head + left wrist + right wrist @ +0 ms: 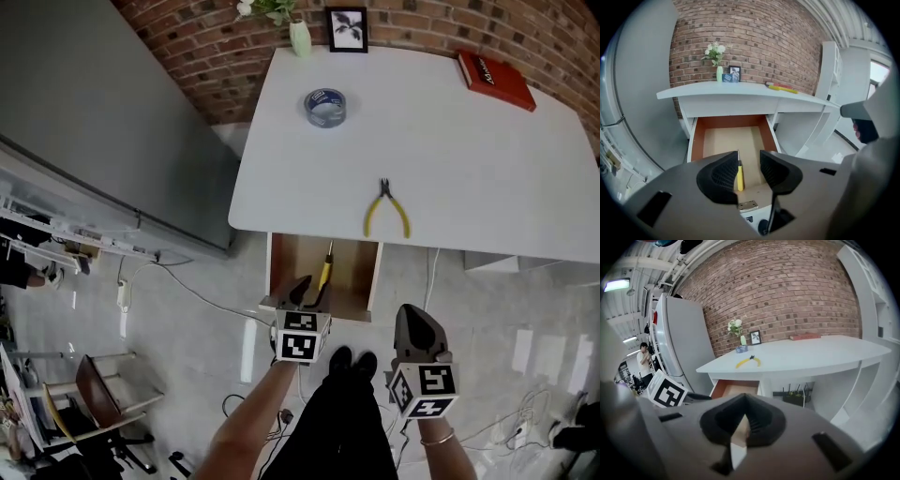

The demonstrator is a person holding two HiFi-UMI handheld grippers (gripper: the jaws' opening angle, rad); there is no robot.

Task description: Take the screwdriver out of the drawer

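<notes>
Red brick wall (187, 37) runs behind the broad white table (422, 122), and under the table's front edge the shallow wooden drawer (352, 277) with rust-brown side walls already stands pulled out, so opening it is done and I judge the step in hand to be the reach for the tool. Above the drawer's front edge hangs my left gripper (302, 291), grey with black ribbed pads; its jaws stand wide apart and have hold of nothing, with the drawer's floor showing through the gap in the left gripper view. Beside the drawer, off to its right and clear of it, is my right gripper (419, 328), its jaws drawn together with only a thin slit between them and nothing in it. On the drawer's floor, near its front and about midway between its side walls, lies the slim yellow-handled screwdriver (324, 272), flat and untouched. Its long axis runs from the drawer's front to its back, handle toward the front and toward me, thin metal shaft pointing to the back under the table. In the left gripper view the handle lines up within the open gap, closer to the left pad. Next, as I judge it, the left gripper must go down into the drawer until the pads flank the handle, one to each side of that axis, then close across it and lift clear of the front wall.
</notes>
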